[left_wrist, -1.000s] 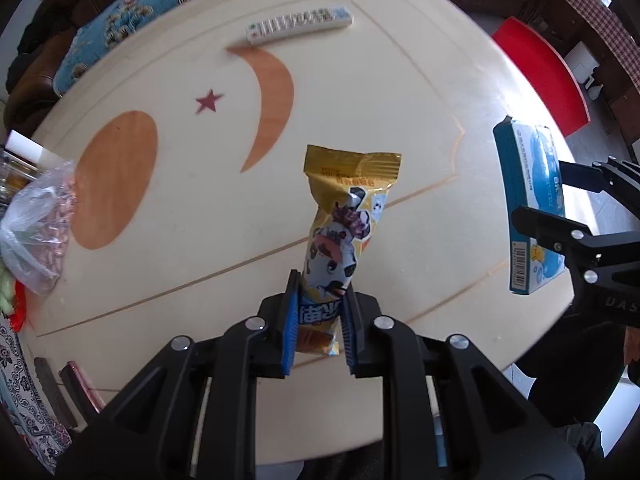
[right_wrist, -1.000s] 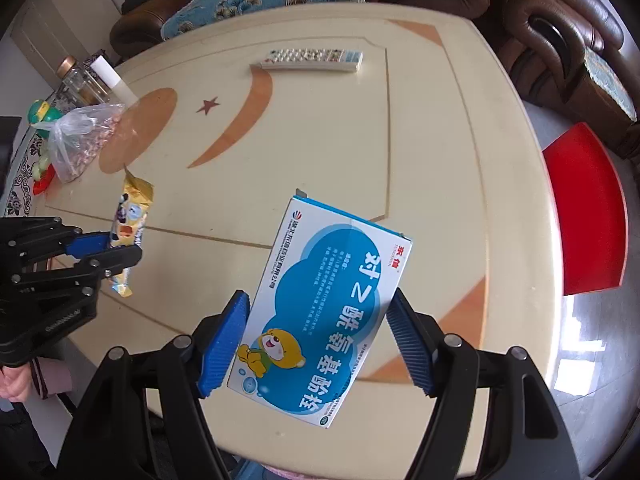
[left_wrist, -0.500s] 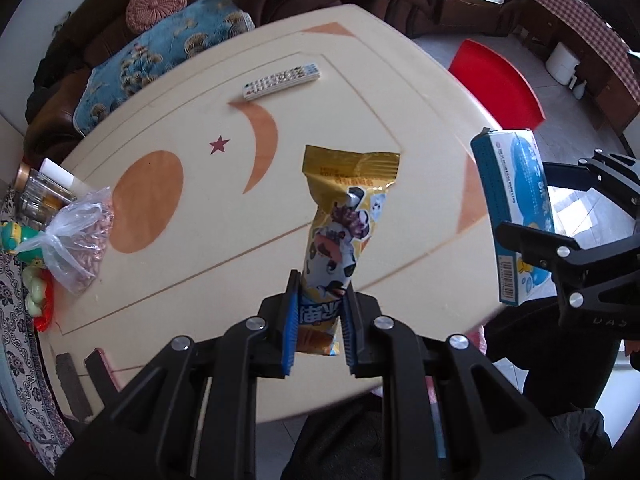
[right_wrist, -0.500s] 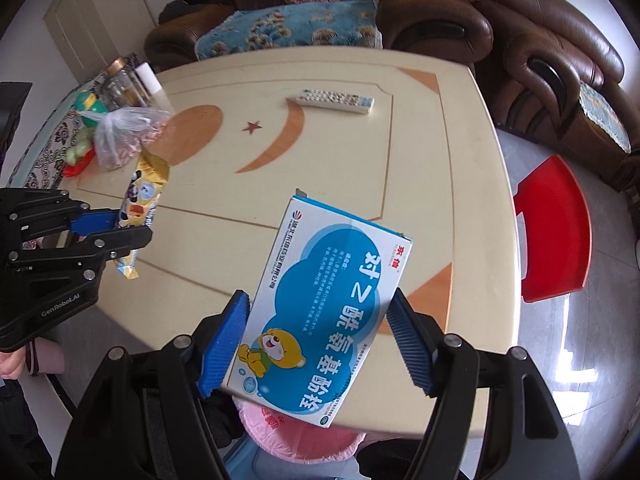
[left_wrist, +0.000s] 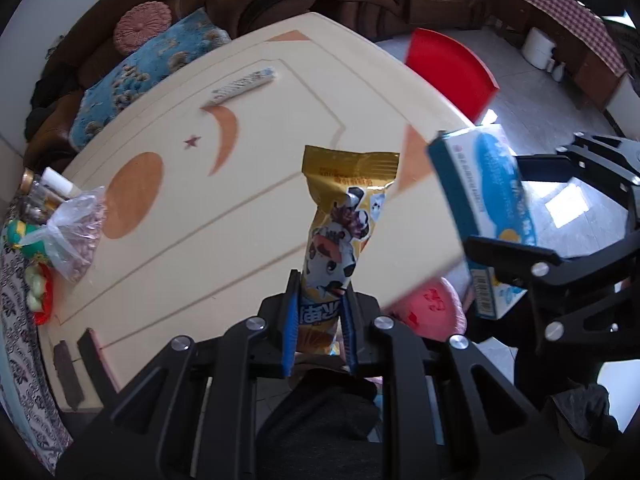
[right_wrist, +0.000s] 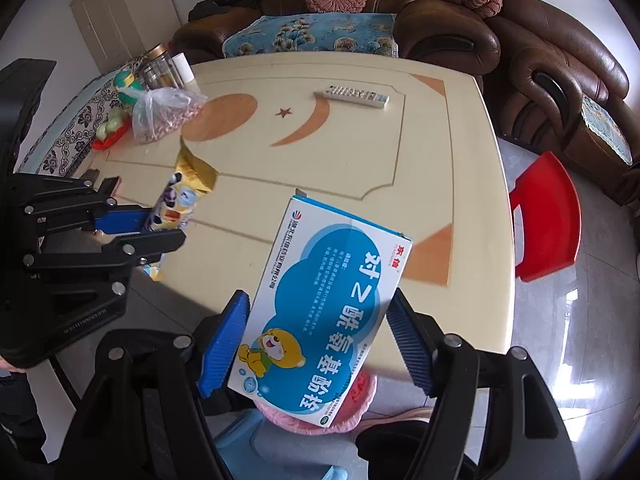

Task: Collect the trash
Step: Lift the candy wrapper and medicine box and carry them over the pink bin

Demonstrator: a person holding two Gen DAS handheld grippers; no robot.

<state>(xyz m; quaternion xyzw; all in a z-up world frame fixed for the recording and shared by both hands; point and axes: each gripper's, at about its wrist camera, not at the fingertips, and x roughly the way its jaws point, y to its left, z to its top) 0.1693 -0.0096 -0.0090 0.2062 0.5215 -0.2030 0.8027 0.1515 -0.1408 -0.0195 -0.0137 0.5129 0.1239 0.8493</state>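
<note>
jaws: left gripper (left_wrist: 319,332) clamps snack wrapper (left_wrist: 340,224); right gripper (right_wrist: 316,344) clamps medicine box (right_wrist: 320,312), above table (right_wrist: 360,152) edge.

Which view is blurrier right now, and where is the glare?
Left wrist view: motion blur smears the remote and box; the wrapper stays sharp; sunlit floor patches glare at right. Right wrist view: sharper, with floor glare bottom right; both bend edges.

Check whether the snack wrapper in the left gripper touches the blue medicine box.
Apart. The left wrist view shows bare table between the snack wrapper and the blue medicine box.
</note>
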